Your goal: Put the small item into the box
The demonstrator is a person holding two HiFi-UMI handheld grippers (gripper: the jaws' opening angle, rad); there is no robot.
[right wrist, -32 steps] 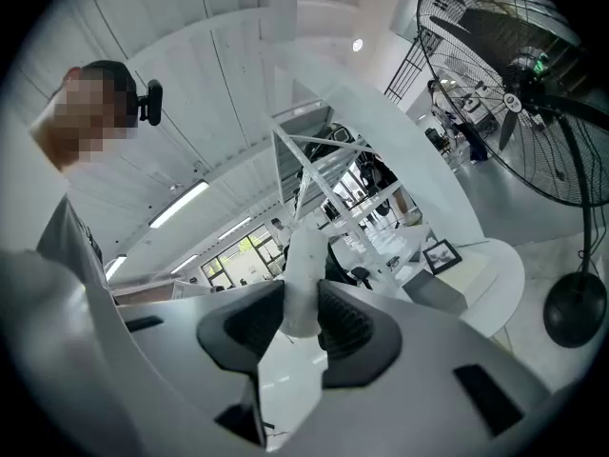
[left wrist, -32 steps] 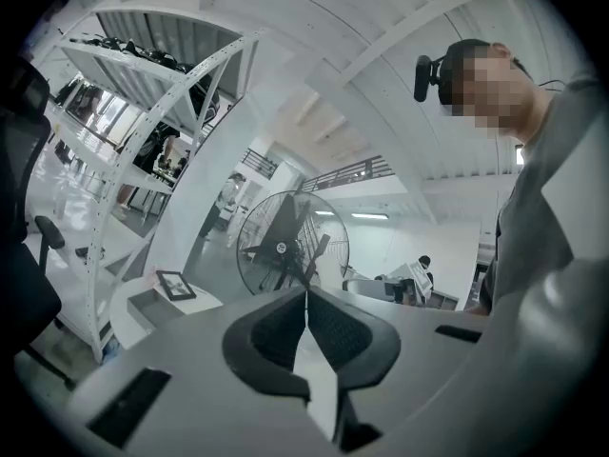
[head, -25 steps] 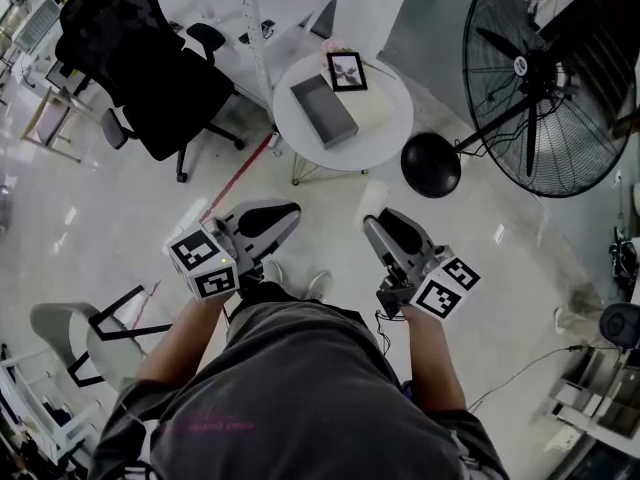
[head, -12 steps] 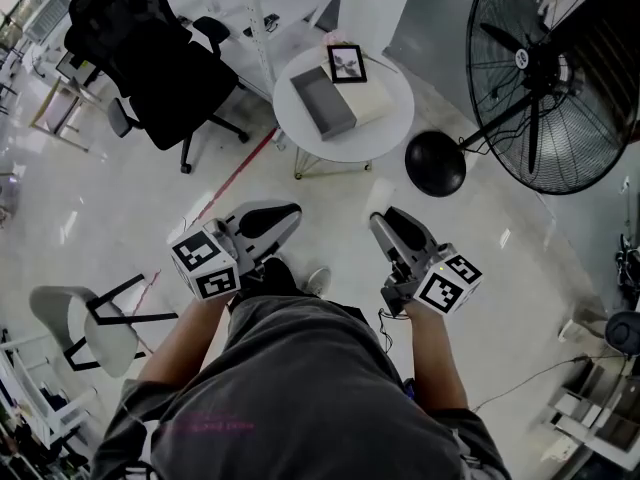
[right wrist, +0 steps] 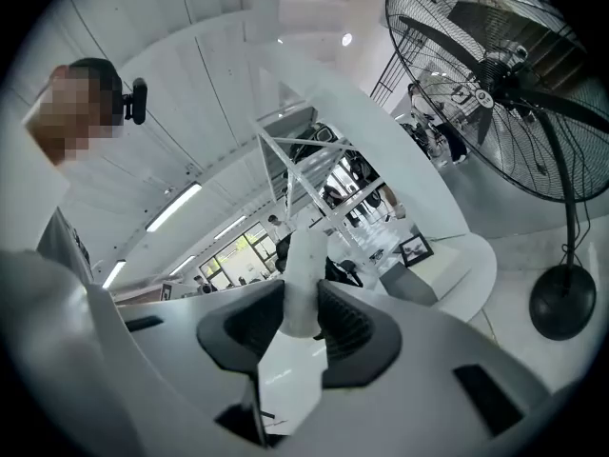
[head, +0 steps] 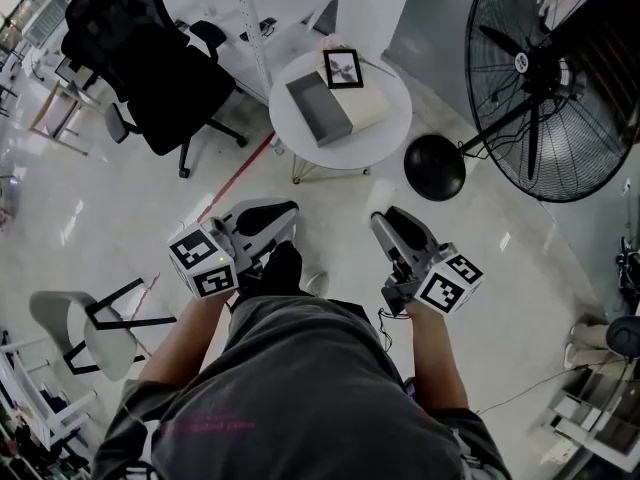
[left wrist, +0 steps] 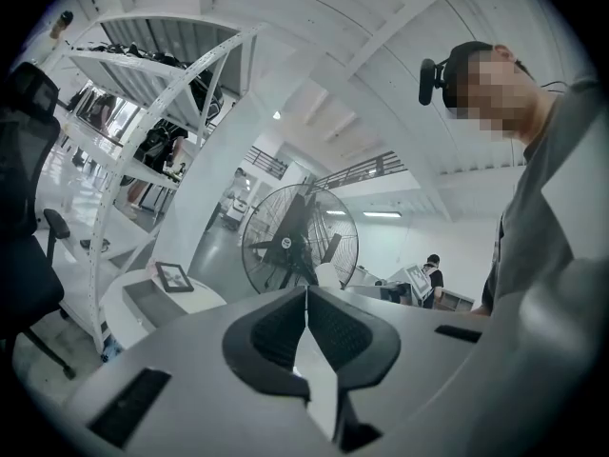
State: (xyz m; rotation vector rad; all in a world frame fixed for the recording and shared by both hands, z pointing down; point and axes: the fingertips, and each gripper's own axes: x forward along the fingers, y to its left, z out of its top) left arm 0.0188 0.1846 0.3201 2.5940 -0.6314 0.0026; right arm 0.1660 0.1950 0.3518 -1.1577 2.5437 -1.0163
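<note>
A grey open box [head: 320, 110] lies on a round white table [head: 385, 138], beside a black picture frame [head: 343, 68] and a flat white block [head: 368, 108]. The table stands well ahead of both grippers. My right gripper [head: 385, 220] is shut on a small white item [right wrist: 304, 274], which sticks out past the pads in the right gripper view. The table [right wrist: 461, 269] and the frame [right wrist: 416, 248] show far off to its right. My left gripper [head: 285, 211] is shut with nothing in it, its pads [left wrist: 276, 327] meeting at the tip. The box [left wrist: 157, 298] shows far to its left.
A black office chair [head: 150, 68] stands left of the table. A large floor fan [head: 545, 78] with a round black base [head: 435, 166] stands to the right. A white chair [head: 90, 333] sits at the near left. A white rack post [head: 250, 28] rises behind the table.
The person's dark shoe has stepped forward below the left gripper. Both grippers have drifted a little toward the table, with their grips unchanged.
</note>
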